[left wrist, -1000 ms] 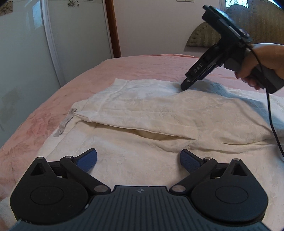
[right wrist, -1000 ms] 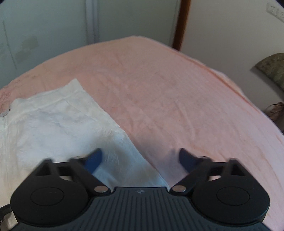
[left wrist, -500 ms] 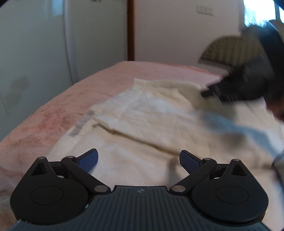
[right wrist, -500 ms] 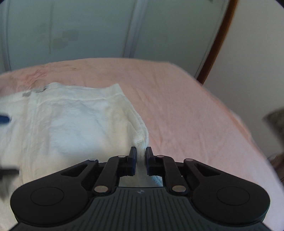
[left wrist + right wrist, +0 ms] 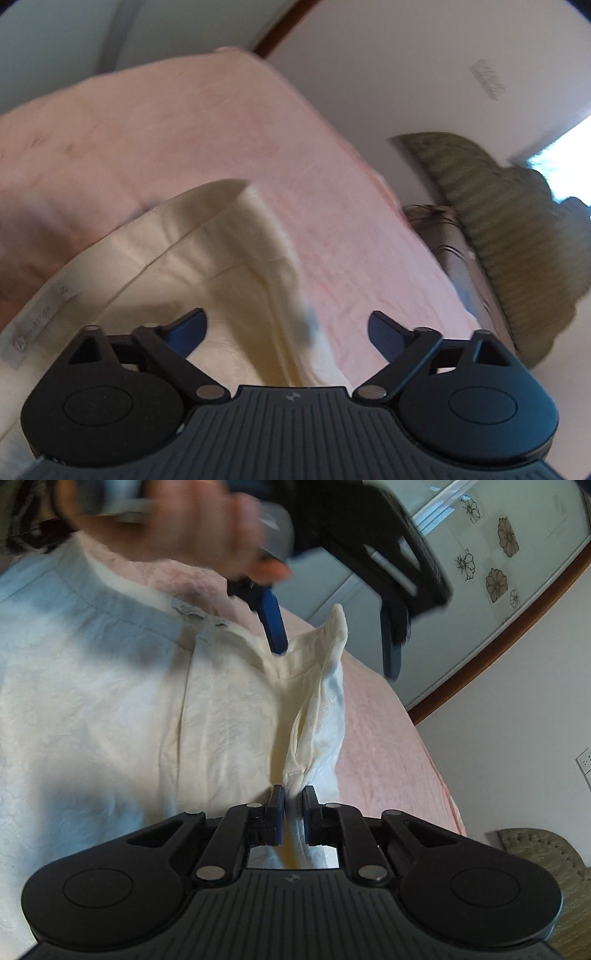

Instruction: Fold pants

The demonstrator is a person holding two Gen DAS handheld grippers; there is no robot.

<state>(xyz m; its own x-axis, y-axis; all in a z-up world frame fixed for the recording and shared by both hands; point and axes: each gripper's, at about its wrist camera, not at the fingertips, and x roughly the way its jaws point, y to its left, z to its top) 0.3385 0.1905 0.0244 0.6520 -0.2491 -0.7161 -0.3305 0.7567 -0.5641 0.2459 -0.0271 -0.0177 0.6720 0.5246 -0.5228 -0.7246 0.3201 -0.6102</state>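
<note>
Jaws of my right gripper point(image 5: 293, 803) pinch the cream pants point(image 5: 129, 709) near the pink bed's point(image 5: 384, 746) edge; my left gripper point(image 5: 286, 326), just closing, holds nothing. Label point(image 5: 40, 319) unreadable.

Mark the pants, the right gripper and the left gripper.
pants point(image 5: 110, 709), right wrist view, flat cream fabric.
right gripper point(image 5: 293, 806), right wrist view, between its fingertips.
left gripper point(image 5: 334, 642), right wrist view, between its fingertips.

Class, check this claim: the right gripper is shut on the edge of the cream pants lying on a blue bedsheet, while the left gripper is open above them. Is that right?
One thing is wrong: the bedsheet is pink, as the right wrist view shows. The right gripper is shut on the pants, and the left gripper is open above them.
</note>
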